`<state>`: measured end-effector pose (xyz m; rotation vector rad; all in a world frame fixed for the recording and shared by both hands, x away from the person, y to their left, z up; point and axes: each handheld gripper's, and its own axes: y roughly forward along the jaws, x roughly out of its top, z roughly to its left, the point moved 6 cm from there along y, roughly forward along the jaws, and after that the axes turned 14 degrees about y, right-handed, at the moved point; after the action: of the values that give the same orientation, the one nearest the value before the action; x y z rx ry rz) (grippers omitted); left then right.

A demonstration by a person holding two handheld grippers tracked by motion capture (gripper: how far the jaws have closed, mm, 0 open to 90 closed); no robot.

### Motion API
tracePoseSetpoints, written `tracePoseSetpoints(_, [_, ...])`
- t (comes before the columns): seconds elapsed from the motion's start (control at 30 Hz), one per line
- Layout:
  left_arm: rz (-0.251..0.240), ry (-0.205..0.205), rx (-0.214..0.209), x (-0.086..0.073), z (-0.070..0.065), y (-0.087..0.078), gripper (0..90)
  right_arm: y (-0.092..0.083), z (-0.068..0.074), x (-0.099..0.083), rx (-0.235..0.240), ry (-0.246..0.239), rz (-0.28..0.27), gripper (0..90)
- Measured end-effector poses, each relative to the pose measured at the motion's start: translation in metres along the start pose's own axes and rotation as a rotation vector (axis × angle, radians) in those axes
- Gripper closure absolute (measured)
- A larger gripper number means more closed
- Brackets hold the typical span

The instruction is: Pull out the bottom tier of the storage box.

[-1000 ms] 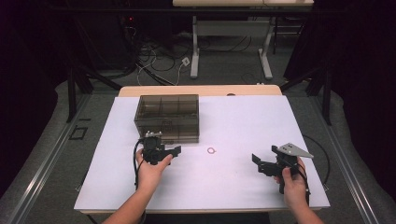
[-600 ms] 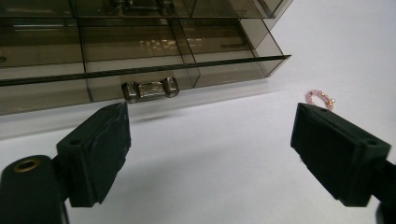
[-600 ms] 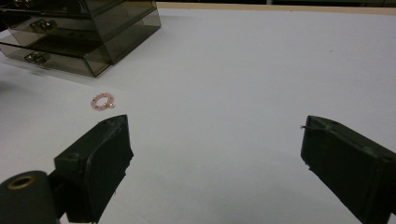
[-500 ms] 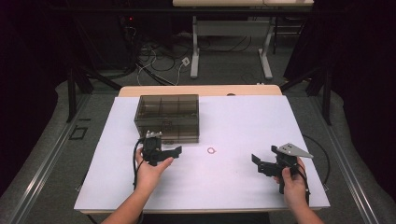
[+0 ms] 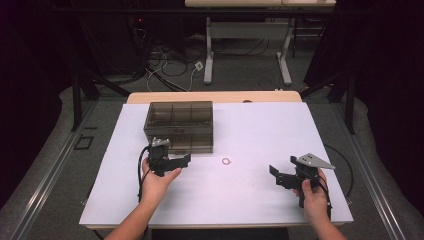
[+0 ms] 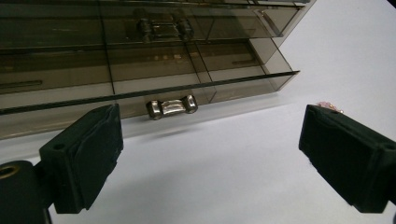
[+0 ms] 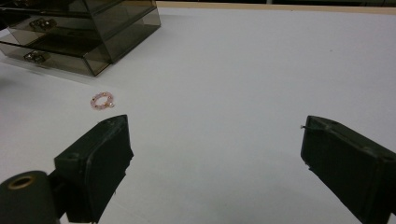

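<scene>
A smoky see-through drawer box [image 5: 180, 125] stands on the white table [image 5: 260, 130]. Its bottom drawer [image 6: 140, 100] sticks out a little, and its metal handle [image 6: 171, 107] faces my left gripper [image 6: 210, 154]. That gripper [image 5: 186, 159] hovers just in front of the box. Its jaws have just been opening and stand wide with nothing between them. A small pink bead ring [image 5: 226, 161] lies on the table between the two hands, also in the right gripper view [image 7: 102, 100]. My right gripper [image 5: 276, 176] is open and empty at the front right, pointing left toward the ring.
The table's far wooden edge [image 5: 215, 96] lies behind the box. Cables and desk legs [image 5: 209, 55] are on the floor beyond. White tabletop stretches to the right of the box and in front of both hands.
</scene>
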<state>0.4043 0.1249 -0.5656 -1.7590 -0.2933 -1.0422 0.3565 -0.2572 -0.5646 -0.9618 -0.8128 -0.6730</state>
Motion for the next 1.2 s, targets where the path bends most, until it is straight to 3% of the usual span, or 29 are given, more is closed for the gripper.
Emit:
tracePoseSetpoints(0.4, [0.0, 0.005, 0.021, 0.004, 0.014, -0.007, 14.9, 0.0, 0.0, 0.0, -0.002, 0.002, 0.002, 8.3])
tracePoseSetpoints(0.57, [-0.006, -0.024, 0.02, 0.005, 0.02, -0.008, 15.6, 0.0, 0.0, 0.0, -0.003, 0.0, 0.002, 8.3])
tracePoseSetpoints(0.9, [-0.006, -0.045, 0.034, 0.008, 0.033, -0.013, 18.1, 0.0, 0.0, 0.0, -0.001, 0.001, 0.003, 8.3])
tracePoseSetpoints(1.2, [0.008, -0.032, 0.064, 0.011, 0.046, -0.018, 21.2, 0.001, 0.0, -0.001, -0.002, 0.002, 0.004, 8.3])
